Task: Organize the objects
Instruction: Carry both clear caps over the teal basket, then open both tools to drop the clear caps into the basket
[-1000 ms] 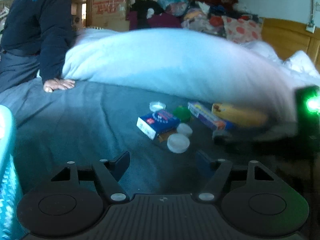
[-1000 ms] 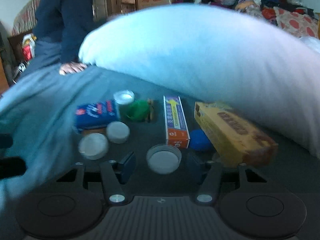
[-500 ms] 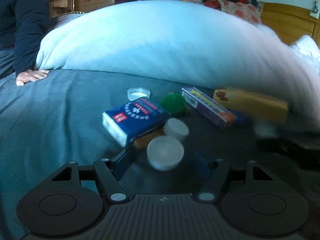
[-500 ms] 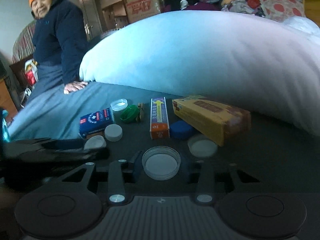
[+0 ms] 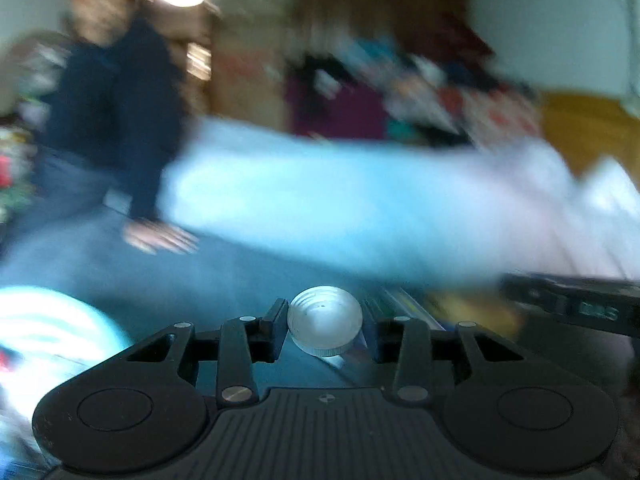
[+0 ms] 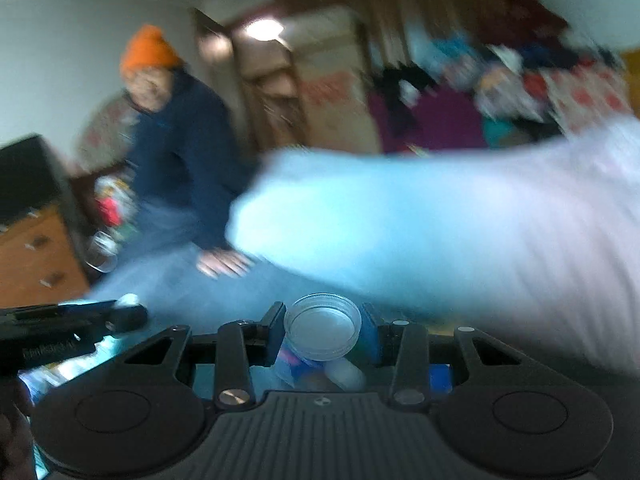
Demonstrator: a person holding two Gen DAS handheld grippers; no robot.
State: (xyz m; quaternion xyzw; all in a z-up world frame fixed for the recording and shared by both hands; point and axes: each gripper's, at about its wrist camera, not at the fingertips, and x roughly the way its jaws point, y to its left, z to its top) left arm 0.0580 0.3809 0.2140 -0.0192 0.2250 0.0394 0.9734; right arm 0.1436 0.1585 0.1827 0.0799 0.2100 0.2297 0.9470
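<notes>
Gripping now: left gripper jaws clamped on white cap, right gripper pinching clear lid. Neither binned yet; plenty left, prob early.

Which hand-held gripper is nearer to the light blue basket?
Left. The basket sits just beside the left hand-held gripper, which grips a white cap. The right hand-held gripper, gripping a clear lid, is on the left one's far side.

Black ribbed left gripper body, silver pivot screws.
</notes>
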